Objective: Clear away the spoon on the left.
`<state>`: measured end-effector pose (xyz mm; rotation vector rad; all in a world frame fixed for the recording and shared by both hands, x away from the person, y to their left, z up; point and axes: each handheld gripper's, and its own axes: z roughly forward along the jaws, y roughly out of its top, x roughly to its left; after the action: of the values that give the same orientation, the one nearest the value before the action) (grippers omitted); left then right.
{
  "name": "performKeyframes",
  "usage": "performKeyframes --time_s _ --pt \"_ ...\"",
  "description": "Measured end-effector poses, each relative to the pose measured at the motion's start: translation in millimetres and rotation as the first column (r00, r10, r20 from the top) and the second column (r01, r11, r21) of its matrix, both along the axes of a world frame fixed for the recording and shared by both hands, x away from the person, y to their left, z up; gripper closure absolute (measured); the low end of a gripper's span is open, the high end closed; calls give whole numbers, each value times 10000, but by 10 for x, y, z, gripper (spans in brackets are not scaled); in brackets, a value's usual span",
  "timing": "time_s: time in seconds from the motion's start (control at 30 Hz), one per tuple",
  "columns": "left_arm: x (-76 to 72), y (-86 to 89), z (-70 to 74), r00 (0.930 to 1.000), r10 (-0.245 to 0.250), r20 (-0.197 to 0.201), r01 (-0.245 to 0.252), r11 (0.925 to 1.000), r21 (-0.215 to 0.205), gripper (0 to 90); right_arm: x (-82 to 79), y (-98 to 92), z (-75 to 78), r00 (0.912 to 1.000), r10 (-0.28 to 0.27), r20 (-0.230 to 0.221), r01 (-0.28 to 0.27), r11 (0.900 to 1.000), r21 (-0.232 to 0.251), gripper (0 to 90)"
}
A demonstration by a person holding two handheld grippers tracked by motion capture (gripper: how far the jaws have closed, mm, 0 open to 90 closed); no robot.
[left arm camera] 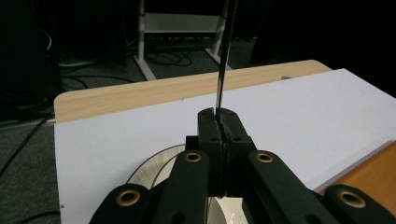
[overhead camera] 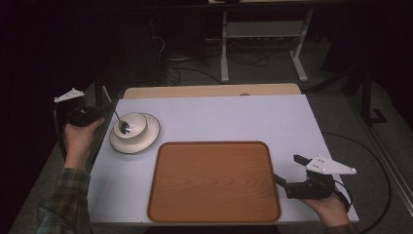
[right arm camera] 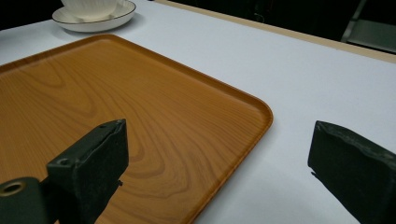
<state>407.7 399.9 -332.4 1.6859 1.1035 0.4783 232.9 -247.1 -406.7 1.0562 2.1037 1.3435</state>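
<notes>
A white bowl (overhead camera: 134, 123) stands on a white plate (overhead camera: 143, 138) at the left of the white table surface (overhead camera: 229, 117). A metal spoon (overhead camera: 122, 123) rests with its head inside the bowl. My left gripper (overhead camera: 103, 113) is shut on the spoon's thin handle (left arm camera: 220, 88), which sticks out past the closed jaws in the left gripper view. A wooden tray (overhead camera: 214, 181) lies empty at the front middle. Beside the tray's near right corner, my right gripper (overhead camera: 288, 169) is open with nothing in it. The right gripper view shows the tray (right arm camera: 116, 102), with the plate (right arm camera: 95, 21) far behind it.
A strip of bare wooden tabletop (overhead camera: 209, 90) runs along the far edge behind the white surface. Beyond it are a dark floor with cables (overhead camera: 243, 61) and a white frame's legs (overhead camera: 224, 48). A cable loops on the floor at the right (overhead camera: 375, 165).
</notes>
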Motion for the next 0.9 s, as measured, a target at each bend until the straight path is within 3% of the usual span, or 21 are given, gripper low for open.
performKeyframes --time_s 0.4,0.53,0.7,0.9 --pt "-115 -124 180 9975 -693 103 694 9975 -106 886 -7 -2 6 10000 -3 30 3 10000 17 44" --pt "-198 -184 228 9952 -967 151 966 9953 50 885 -9 -5 6 10000 0 43 0 10000 27 45" --pt "-295 -248 218 9927 -1205 103 1203 9925 194 886 -7 -6 3 10000 4 29 -5 10000 24 45" --pt "-406 -331 180 9913 -1305 182 1304 9914 63 886 -12 2 4 10000 53 37 -53 10000 8 45"
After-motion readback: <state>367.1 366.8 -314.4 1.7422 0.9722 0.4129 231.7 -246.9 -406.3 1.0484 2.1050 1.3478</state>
